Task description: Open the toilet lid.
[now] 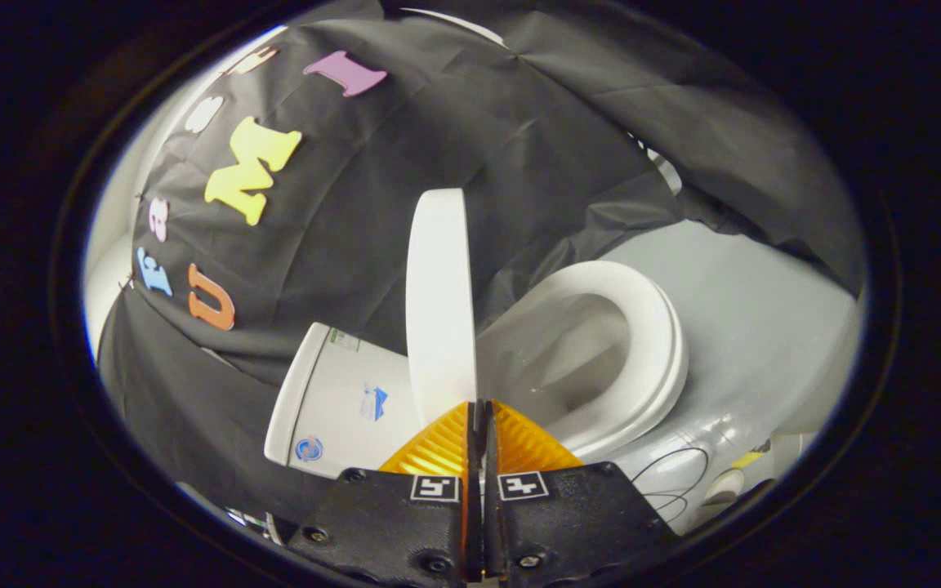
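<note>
toilet lid [439, 302] raised, seen edge-on, standing just ahead of the gripper [480, 406] and rising straight up from the fingertips. hard to tell whether the tips touch the lid's lower edge. fingers [438, 449] pressed together, no gap visible, nothing seen clamped between them. toilet seat [642, 359] down on the bowl to one side of the lid, its ring open to the bowl [552, 359]. cistern [340, 404] on the other side of the lid, carrying small stickers. pale floor [748, 310] beyond the seat. thin dark cable [671, 474] looped over the toilet's outer body near the fingers.
</note>
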The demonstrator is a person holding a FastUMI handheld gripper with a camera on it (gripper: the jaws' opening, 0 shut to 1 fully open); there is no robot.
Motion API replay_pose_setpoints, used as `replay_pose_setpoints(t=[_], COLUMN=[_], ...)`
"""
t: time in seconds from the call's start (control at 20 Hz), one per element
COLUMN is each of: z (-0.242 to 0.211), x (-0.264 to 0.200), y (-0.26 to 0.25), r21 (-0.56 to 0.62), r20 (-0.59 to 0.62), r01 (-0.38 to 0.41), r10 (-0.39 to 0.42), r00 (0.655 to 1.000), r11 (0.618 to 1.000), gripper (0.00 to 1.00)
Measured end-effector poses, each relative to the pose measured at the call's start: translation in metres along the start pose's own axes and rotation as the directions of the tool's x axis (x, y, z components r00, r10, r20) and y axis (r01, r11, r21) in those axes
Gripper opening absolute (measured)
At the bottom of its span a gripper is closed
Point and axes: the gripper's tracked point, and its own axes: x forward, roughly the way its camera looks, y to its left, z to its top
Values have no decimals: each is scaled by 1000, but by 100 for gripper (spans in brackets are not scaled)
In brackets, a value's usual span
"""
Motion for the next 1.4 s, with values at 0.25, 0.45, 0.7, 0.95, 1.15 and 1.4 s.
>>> replay_pose_setpoints(t=[0.25, 0.45, 0.7, 0.95, 1.15, 1.4], z=[-3, -6, -12, -19, -26, -34], x=[-1, -1, 2, 7, 9, 14], y=[22, 40, 71, 95, 112, 130], r21=[-66, -108, -179, -235, -264, -296], r20=[3, -1, -4, -6, -13, -23], r01=[6, -6, -19, -27, -38, -45], r10=[-5, 6, 18, 26, 36, 40], r00=[1000, 1000, 1000, 1000, 999, 999], r11=[998, 994, 984, 972, 964, 954], gripper=[5, 6, 9, 10, 10, 10])
